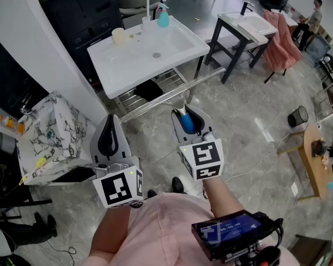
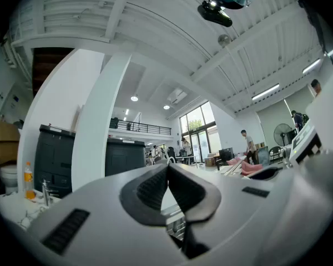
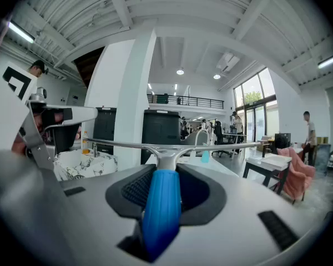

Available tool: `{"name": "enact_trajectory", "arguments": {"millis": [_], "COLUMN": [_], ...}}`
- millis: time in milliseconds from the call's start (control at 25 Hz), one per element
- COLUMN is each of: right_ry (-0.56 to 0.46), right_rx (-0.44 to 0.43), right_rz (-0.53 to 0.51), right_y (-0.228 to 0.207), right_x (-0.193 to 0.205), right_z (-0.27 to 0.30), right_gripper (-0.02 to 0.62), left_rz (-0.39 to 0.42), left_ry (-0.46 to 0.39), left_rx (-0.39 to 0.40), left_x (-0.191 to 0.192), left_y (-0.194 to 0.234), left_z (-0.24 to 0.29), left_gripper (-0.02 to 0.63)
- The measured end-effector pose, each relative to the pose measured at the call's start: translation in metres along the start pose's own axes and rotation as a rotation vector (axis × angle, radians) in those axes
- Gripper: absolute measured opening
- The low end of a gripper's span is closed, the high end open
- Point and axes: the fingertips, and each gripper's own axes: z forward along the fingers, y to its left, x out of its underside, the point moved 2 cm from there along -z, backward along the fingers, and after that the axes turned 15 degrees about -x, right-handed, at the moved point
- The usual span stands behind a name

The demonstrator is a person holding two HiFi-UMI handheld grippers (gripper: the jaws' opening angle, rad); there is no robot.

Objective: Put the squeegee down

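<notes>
The right gripper [image 3: 165,173] clamps the squeegee [image 3: 162,204] by its blue handle, blade in the air near the sink's [image 1: 127,65] front edge. The left gripper [image 2: 167,169] is closed, empty.

bright, even daylight throughout. in the head view the white sink [image 1: 127,65] looks almost washed out, and the glossy floor [image 1: 263,127] shows pale reflections. both gripper views bend hard at the edges into black corners. the windows [image 3: 254,107] and a strip light [image 2: 265,91] glare. the left tongs [image 2: 167,169] and right tongs [image 3: 165,173] are soft, out of focus.
</notes>
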Motion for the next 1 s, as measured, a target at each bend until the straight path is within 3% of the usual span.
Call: {"name": "enact_trajectory", "arguments": {"millis": [400,680,1000], "right_ry": [-0.025,-0.025,-0.040], "right_rx": [0.004,0.040,0.021], "right_rz": [0.002,0.023,0.030], "right_y": [-0.021,-0.073,-0.117], "right_x": [0.003,0.011,0.014], "right_z": [-0.007,-0.021,-0.027], "right_gripper": [0.120,0.120,0.120], "left_rz": [0.013,0.038,0.065], "left_ry": [0.008,0.012,0.020], "left_rx": [0.011,0.009,-0.020], "left_x": [0.005,0.006,0.011], "left_y": [-0.024,-0.065,-0.100], "left_z": [0.009,0.020,0.027], "left_gripper": [0.009,0.009,0.009]}}
